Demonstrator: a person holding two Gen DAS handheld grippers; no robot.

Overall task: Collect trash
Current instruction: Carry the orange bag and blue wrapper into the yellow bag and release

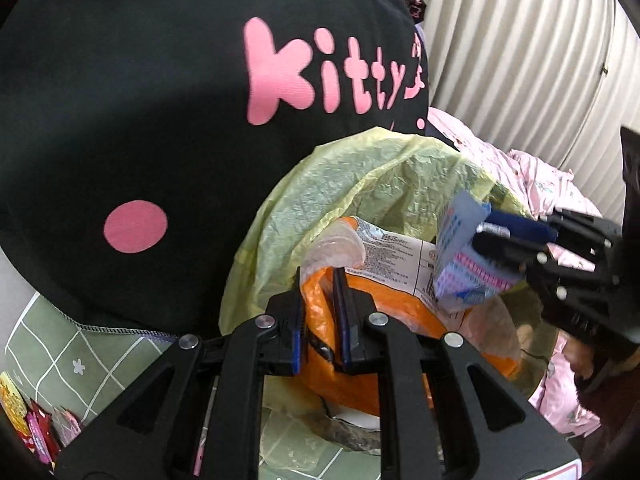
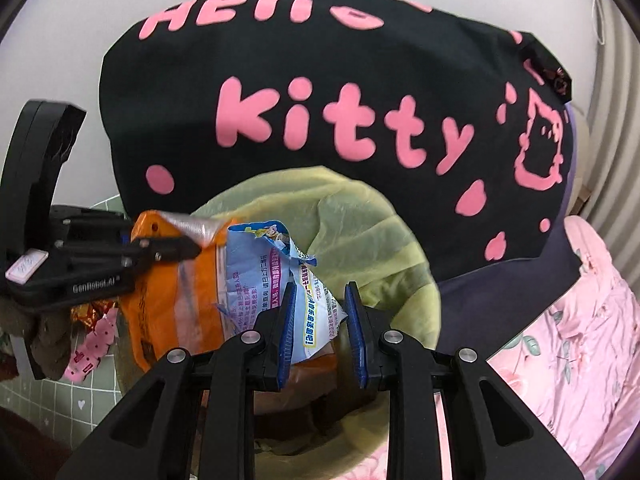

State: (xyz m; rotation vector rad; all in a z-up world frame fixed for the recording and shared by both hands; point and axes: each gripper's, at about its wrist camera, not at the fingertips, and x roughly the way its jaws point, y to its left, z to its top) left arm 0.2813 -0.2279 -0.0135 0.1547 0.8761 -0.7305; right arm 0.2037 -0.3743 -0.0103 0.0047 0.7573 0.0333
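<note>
The left gripper is clamped on an orange snack bag and the right gripper, its jaws parted, loosely frames a blue wrapper above the yellow-lined bin.

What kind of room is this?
Probably a bedroom. A black Hello Kitty shirt lies on pink floral bedding, beside a bin lined with a yellow bag.

Orange wrapper glossy plastic; blue packet crinkled, probably plastic film. Bin liner thin wrinkled plastic. Black cloth matt, pink print rubbery.
</note>
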